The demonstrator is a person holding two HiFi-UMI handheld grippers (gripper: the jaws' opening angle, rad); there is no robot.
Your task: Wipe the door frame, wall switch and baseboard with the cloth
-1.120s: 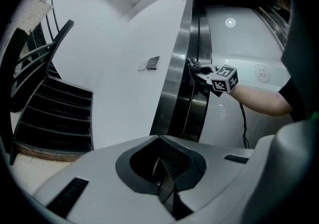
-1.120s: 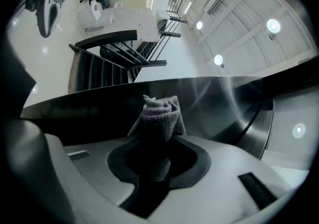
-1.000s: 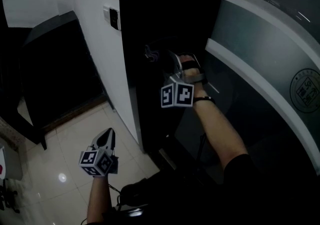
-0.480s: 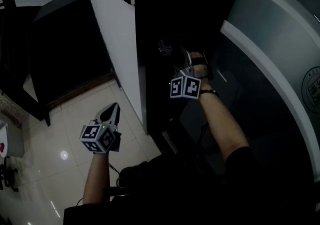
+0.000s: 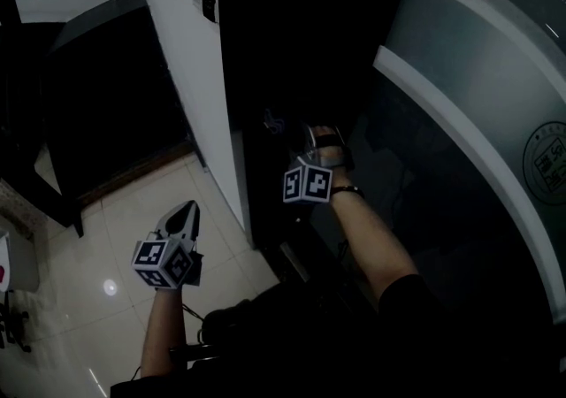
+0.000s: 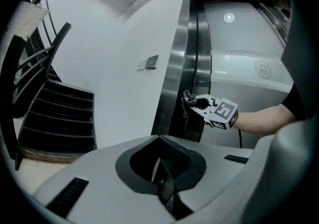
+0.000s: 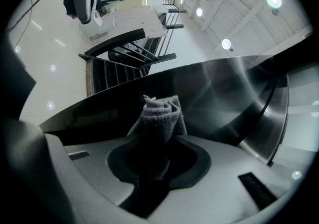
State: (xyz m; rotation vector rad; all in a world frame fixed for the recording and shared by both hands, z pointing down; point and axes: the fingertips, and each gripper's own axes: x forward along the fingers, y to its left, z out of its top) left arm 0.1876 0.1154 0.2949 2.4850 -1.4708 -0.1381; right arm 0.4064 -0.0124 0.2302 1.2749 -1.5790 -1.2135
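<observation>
**Cloth pinched in your right gripper, held at the dark door frame**

Head view: your right gripper (image 5: 287,133) is stretched forward to the dark door frame (image 5: 265,60), and the cloth (image 5: 272,120) sticks out from its tip. Your left gripper (image 5: 187,213) hangs low over the pale tiled floor (image 5: 115,246), well apart from the frame. The wall switch (image 5: 205,0) sits on the white wall (image 5: 177,51), higher than the cloth and to the left of the frame.

Left gripper view: the left gripper (image 6: 162,184) has its jaws pressed together, with nothing between them. Beyond it you see the right gripper (image 6: 194,101) holding the cloth (image 6: 187,99) at the metal edge of the door frame (image 6: 177,68). The wall switch (image 6: 152,61) is to the left, and a dark staircase (image 6: 55,113) is farther left.

Right gripper view: the right gripper (image 7: 157,163) pinches the folded grey cloth (image 7: 160,116), which stands up from the jaws. Just behind it is the shiny metal of the door frame (image 7: 224,93). You cannot tell here if the cloth touches it.
</observation>
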